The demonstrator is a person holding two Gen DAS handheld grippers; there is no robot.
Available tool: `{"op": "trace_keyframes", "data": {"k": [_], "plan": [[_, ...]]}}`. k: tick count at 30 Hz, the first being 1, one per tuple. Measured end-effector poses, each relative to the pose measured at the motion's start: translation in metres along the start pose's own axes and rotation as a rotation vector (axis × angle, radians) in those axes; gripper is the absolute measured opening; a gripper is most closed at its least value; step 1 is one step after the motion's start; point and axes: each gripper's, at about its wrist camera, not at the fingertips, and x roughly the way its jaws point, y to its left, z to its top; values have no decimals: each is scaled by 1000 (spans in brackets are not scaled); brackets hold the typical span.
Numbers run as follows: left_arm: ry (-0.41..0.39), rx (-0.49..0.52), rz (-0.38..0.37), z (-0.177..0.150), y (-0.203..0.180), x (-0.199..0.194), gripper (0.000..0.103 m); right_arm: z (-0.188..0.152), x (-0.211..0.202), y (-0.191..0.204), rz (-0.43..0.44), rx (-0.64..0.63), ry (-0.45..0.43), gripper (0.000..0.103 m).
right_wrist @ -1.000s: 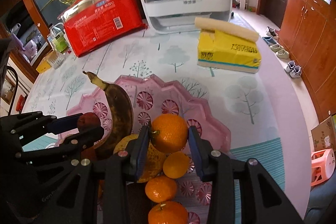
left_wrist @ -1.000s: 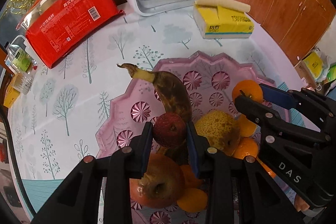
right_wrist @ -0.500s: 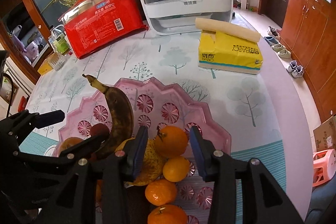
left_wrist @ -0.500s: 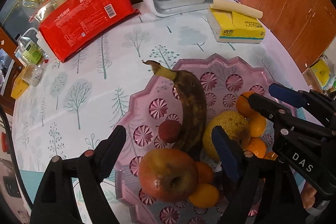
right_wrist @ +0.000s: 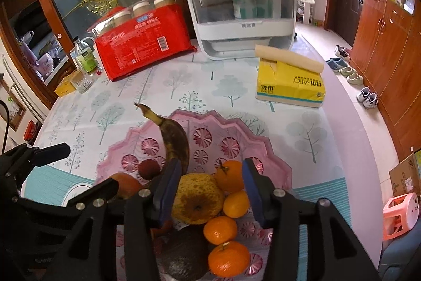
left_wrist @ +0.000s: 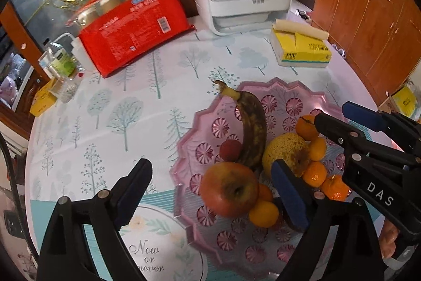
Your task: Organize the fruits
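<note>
On the tree-print tablecloth [left_wrist: 158,86], both the left gripper [left_wrist: 211,187] and right gripper [right_wrist: 210,187] hang spread, seemingly empty, above the pink fruit tray [right_wrist: 210,123].

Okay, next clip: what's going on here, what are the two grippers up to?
A person is sorting fruit onto a pink plate with two handheld grippers. Both grippers are open and hold nothing: the left gripper hangs above the apple, the right gripper above the yellow pear and the top mandarin. The banana and a small red lychee lie on the plate beside them.
</note>
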Motion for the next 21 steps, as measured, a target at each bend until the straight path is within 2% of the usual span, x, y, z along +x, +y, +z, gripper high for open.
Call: {"op": "trace_keyframes", "data": {"k": [5, 11, 15, 21], "plan": [[-31, -17, -15, -9, 8, -23, 102, -2, -18, 10, -2, -9, -19, 50], [-28, -31, -72, -25, 14, -36, 102, -10, -36, 22, -7, -19, -40, 50], [-45, -37, -48, -38, 18, -44, 102, -19, -44, 29, -14, -18, -43, 52], [-57, -99, -14, -67, 41, -55, 102, -44, -46, 42, -11, -13, -12, 53]]}}
